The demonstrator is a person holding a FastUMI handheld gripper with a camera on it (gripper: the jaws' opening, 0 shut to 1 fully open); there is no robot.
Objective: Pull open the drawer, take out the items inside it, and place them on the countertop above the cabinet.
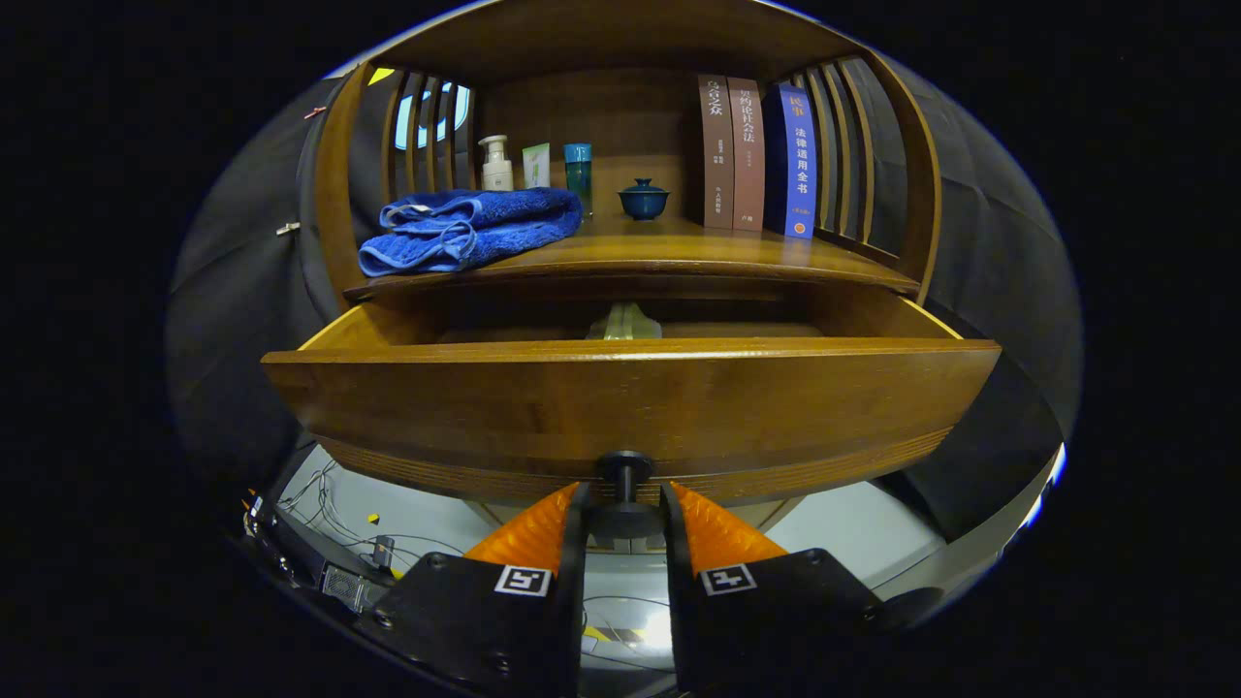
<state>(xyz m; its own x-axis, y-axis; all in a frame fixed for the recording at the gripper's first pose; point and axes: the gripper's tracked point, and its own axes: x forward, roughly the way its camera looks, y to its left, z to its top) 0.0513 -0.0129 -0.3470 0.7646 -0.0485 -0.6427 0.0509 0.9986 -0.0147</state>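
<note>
wooden drawer (630,397) open, pale item (623,322) inside

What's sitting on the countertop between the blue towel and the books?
In the gripper view, a small dark-blue lidded teacup stands on the countertop between the folded blue towel and the upright books. The hand-held gripper grips the drawer knob.

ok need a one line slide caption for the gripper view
Gripper closed around the knob of the pulled-open wooden drawer, a pale item visible inside, blue towel on the countertop above.

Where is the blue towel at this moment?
In the gripper view, the folded blue towel lies on the countertop above the open drawer, left of the small blue lidded cup, before the bottles.
</note>
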